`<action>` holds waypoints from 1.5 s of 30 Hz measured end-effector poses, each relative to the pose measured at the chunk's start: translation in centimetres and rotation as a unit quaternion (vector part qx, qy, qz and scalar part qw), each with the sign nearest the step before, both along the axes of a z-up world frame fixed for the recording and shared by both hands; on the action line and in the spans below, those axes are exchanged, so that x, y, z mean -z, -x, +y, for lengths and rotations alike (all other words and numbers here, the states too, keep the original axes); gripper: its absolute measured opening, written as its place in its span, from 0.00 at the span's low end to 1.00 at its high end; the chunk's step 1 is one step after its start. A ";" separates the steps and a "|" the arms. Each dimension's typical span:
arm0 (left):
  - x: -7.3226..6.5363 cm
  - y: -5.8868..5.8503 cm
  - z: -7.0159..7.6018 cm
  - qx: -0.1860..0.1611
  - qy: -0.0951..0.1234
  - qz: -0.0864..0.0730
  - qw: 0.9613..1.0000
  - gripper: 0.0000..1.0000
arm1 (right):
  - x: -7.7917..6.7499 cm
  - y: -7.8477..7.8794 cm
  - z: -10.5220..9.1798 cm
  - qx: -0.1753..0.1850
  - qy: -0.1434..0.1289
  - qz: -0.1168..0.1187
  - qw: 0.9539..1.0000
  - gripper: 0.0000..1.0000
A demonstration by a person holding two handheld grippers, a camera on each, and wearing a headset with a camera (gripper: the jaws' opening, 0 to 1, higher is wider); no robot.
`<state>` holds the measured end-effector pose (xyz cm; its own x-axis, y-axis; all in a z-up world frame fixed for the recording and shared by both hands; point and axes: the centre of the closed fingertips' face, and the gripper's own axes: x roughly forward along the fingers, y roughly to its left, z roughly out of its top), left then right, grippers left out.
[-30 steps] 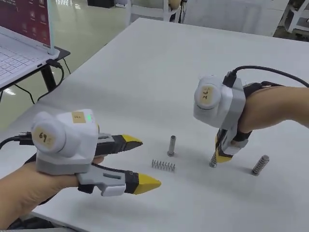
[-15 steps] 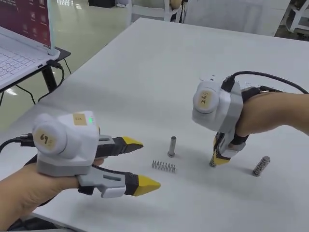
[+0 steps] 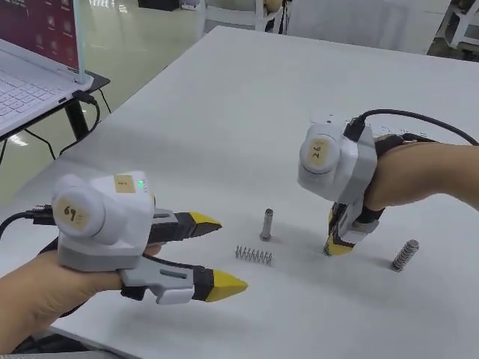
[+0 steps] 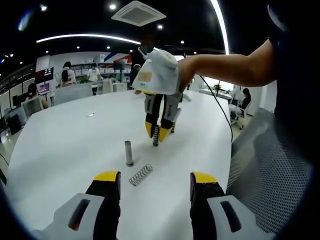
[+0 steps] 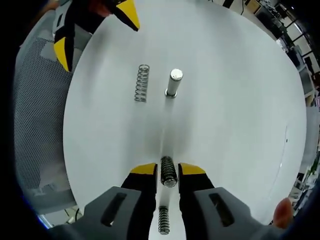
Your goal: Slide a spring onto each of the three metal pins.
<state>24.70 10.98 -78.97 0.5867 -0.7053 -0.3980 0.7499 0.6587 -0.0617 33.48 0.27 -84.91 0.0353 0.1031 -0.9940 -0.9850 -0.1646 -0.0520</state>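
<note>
White-grey, yellow-tipped left gripper (image 3: 217, 252): held level, jaws wide apart. Matching right gripper (image 3: 338, 245): pointed steeply down, jaws narrow either side of grey coil spring (image 5: 168, 171), contact unclear.

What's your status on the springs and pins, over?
Right hand-held gripper shut on spring, held upright. Left hand-held gripper open, hovering. Bare pin upright, loose spring lying beside it. Nothing in the way.

Head cam overlooks the table (image 3: 224, 112) — left gripper cam skims across, right one stares down close; all share the bare pin (image 3: 266, 224).
</note>
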 end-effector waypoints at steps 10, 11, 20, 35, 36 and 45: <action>0.6 -0.3 0.1 0.006 -0.007 0.006 1.000 0.50 | -0.5 0.1 0.4 -0.002 -0.020 -0.008 1.000 0.22; 0.6 -0.3 0.1 0.007 -0.008 0.006 1.000 0.50 | -0.6 0.1 0.4 -0.001 -0.022 -0.009 1.000 0.23; 1.2 -0.5 -0.1 0.018 -0.016 0.011 1.000 0.48 | -1.3 0.3 0.5 0.003 -0.039 -0.015 0.999 0.26; 2.3 -1.7 0.3 0.038 -0.036 0.020 0.998 0.42 | -3.4 1.4 1.2 0.005 -0.076 -0.024 0.997 0.28; 2.4 -1.8 0.3 0.039 -0.038 0.020 0.998 0.42 | -3.5 1.5 1.3 0.005 -0.077 -0.024 0.997 0.28; 3.0 -2.3 0.1 0.059 -0.052 0.026 0.997 0.38 | -4.5 2.1 1.4 0.008 -0.095 -0.032 0.995 0.29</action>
<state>27.02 11.05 -81.96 0.4787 -0.7213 -0.5006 0.8198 0.5713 -0.0393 31.37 1.70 -80.39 0.1007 0.2878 -0.9524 -0.9810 -0.1310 -0.1433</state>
